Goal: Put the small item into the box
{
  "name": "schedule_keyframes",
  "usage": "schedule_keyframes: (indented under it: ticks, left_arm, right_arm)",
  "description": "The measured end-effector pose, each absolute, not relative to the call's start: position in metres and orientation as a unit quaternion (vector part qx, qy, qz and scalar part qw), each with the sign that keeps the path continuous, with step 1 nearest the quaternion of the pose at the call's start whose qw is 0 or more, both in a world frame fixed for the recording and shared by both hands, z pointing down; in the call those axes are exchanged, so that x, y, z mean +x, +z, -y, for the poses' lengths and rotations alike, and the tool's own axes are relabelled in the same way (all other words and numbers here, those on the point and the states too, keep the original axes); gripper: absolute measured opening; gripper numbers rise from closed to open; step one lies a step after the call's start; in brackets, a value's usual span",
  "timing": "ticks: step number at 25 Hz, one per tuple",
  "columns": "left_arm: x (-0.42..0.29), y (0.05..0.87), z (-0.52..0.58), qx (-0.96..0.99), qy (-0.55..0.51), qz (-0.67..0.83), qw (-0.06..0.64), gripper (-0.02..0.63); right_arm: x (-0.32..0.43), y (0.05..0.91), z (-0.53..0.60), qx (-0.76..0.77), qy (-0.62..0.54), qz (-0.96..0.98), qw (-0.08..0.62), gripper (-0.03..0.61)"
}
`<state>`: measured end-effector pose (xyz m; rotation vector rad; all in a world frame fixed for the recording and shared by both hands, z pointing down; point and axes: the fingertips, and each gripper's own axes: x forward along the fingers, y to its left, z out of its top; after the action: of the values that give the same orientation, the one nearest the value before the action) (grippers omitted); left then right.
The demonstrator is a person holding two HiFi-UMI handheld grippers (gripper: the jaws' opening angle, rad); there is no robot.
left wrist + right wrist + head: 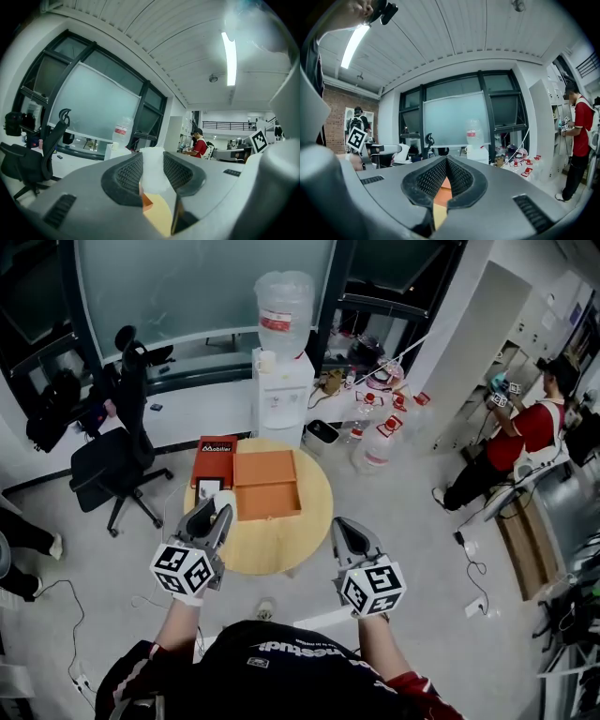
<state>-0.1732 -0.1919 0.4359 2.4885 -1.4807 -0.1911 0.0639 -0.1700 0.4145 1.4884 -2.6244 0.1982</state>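
An open orange box [267, 486] lies on the round wooden table [281, 549], with a red lid-like box [214, 457] to its left. My left gripper [217, 509] hovers over the table's left edge, shut on a small white item [225, 501]. In the left gripper view the white item [152, 171] fills the gap between the fingers [126, 174], and a corner of the orange box [146, 201] shows below. My right gripper [345, 527] sits at the table's right near edge. Its jaws meet at the tips [446, 161] with nothing between them.
Behind the table stands a white water dispenser [283, 362] with a small bin [322, 437] beside it. A black office chair [117, 460] is at the left. Several water bottles [380, 427] stand on the floor at the back right. A person in a red top [525, 432] stands at the far right.
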Motion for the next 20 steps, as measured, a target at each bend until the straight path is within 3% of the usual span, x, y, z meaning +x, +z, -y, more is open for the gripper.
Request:
schedule_keyframes:
  ticks: [20]
  left_arm:
    - [-0.178, 0.443, 0.325, 0.881, -0.062, 0.452, 0.120, 0.147]
  right_arm:
    - [0.032, 0.414, 0.272, 0.522, 0.055, 0.848, 0.072, 0.026]
